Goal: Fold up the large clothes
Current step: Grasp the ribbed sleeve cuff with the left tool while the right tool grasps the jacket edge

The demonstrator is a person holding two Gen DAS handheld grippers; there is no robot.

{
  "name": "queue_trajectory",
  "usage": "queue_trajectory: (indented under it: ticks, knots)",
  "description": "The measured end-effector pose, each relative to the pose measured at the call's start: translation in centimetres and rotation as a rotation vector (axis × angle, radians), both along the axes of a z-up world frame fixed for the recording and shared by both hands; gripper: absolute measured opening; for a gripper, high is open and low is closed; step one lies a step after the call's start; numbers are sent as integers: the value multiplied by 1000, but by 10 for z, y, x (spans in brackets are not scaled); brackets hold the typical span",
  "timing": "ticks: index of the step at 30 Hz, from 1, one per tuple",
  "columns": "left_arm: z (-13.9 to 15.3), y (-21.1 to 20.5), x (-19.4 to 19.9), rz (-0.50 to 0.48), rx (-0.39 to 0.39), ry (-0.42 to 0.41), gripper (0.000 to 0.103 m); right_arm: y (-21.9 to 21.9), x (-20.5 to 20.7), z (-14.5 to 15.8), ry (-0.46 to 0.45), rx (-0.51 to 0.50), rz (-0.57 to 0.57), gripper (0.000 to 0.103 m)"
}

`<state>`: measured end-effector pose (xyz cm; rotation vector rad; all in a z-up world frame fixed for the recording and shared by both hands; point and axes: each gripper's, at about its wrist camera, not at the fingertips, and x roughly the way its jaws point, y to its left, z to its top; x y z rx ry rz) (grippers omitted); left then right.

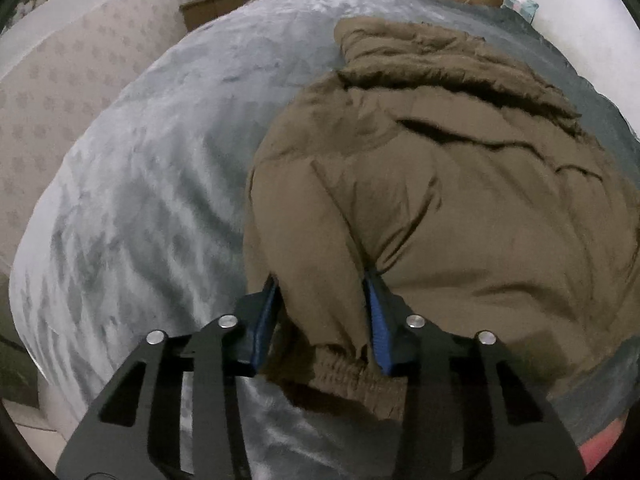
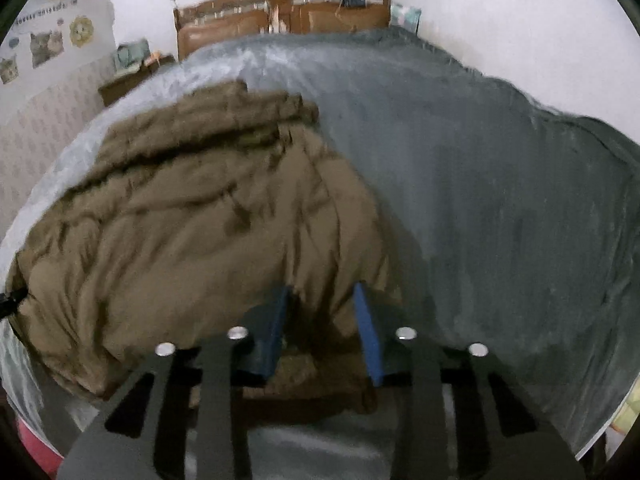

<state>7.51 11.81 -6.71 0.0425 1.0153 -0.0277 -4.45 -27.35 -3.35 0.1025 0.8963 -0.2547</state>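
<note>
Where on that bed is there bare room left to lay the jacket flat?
Bare grey blanket lies between the brown jacket and the patterned wall. Another bare patch runs from the jacket to the white wall, and up to the headboard. The near edge is crowded: both tongs pinch the jacket's hem there.

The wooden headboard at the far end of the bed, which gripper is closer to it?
Neither, clearly. The left gripper and right gripper both pinch the brown jacket's near hem, across the bed from the headboard.
</note>
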Motion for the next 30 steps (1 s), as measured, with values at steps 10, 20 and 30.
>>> queue_trajectory:
  ticks: [10,20,30]
  knots:
    - [-11,17,-5,26,-53,3,63,3,-4,-38,61,-34,0,28]
    - [-2,43,-14,80,-76,-13,96,-4,-13,6,-72,-26,-12,50]
    - [-33,23,2,20,-141,45,80,-13,-21,-3,-42,-52,-67,60]
